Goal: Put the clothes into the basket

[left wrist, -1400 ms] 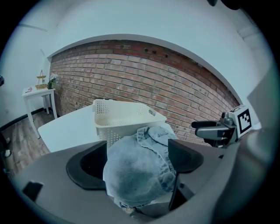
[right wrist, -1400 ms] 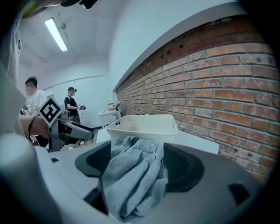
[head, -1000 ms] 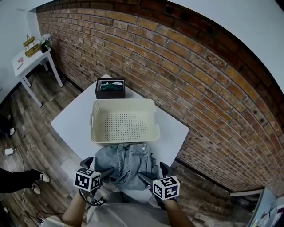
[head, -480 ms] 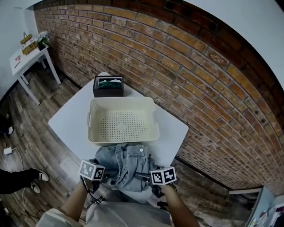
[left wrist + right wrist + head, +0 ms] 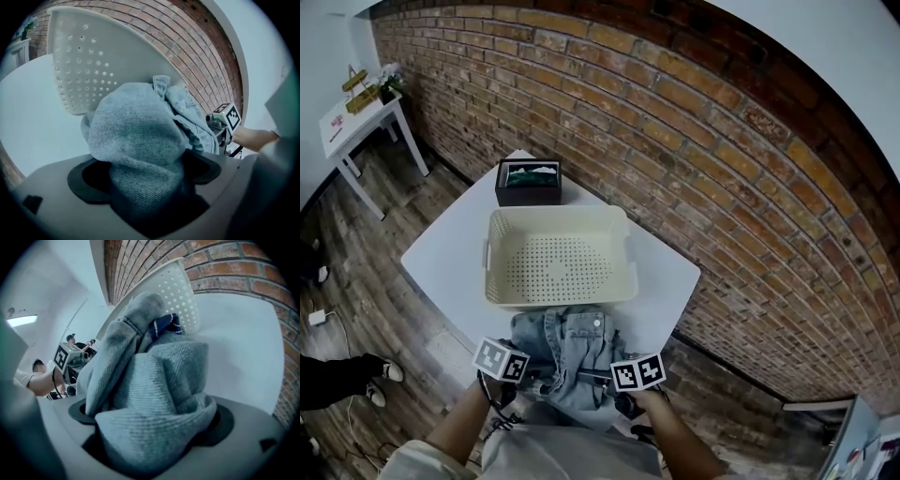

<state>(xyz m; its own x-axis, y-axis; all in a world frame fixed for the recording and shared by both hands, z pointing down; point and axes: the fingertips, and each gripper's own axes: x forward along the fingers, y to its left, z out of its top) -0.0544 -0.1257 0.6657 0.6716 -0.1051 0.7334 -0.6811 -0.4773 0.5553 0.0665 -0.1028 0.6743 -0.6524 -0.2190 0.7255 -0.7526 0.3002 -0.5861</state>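
A crumpled pair of light blue denim jeans (image 5: 567, 339) lies on the near edge of the white table (image 5: 450, 255), touching the near wall of the cream perforated basket (image 5: 558, 296). The basket holds nothing. My left gripper (image 5: 532, 375) and right gripper (image 5: 587, 377) point inward at the denim from either side. In the left gripper view a thick fold of jeans (image 5: 136, 140) fills the gap of the left gripper (image 5: 145, 187), whose jaws are closing. In the right gripper view bunched jeans (image 5: 150, 394) sit between the wide jaws of the right gripper (image 5: 150, 437). The pads are hidden by cloth.
A black box (image 5: 528, 183) stands beyond the basket at the table's far corner. A brick wall (image 5: 703, 159) runs close along the right. A small white side table (image 5: 356, 117) stands far left, and a person's shoe (image 5: 389, 373) rests on the wooden floor.
Both grippers have moved inward toward each other, into the jeans, bunching the denim between them. The basket and box have not moved.
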